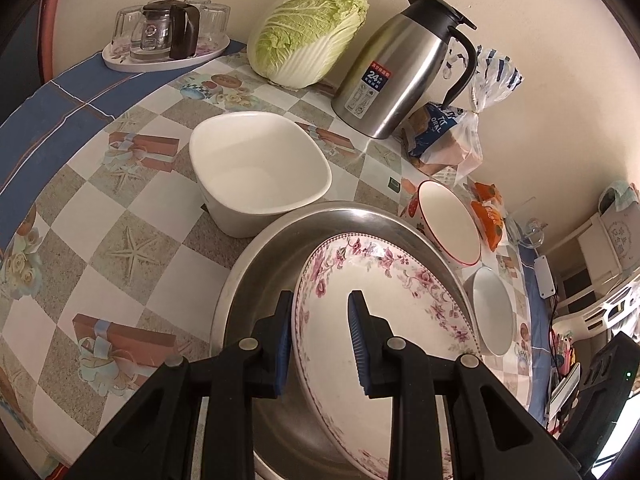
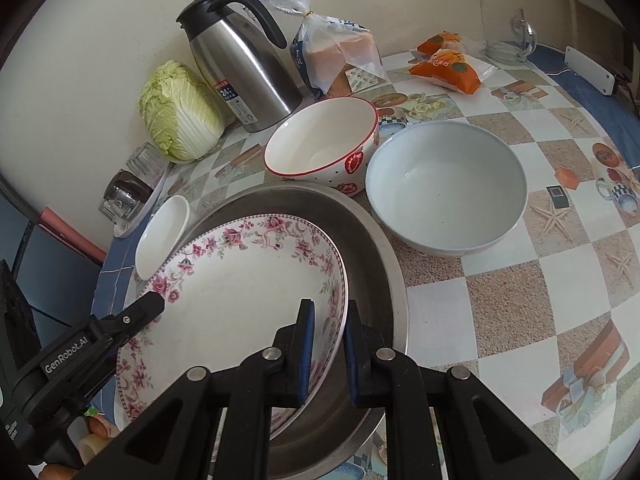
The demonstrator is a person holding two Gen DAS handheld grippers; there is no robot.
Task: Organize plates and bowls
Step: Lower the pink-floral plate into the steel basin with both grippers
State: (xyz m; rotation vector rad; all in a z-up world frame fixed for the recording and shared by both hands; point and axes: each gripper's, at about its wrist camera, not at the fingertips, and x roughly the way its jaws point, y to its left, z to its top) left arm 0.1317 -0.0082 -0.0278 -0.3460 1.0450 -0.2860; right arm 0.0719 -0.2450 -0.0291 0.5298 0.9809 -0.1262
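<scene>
A floral-rimmed plate sits tilted inside a steel basin. My left gripper straddles the plate's left rim, one pad on each side, with a gap showing; it also shows in the right wrist view. My right gripper straddles the plate's right rim, jaws close around it. A white square bowl, a strawberry bowl and a pale round bowl stand around the basin.
Behind stand a steel thermos jug, a napa cabbage, bagged bread, orange snack packs and a tray of glasses with a glass pot. A glass mug stands far right.
</scene>
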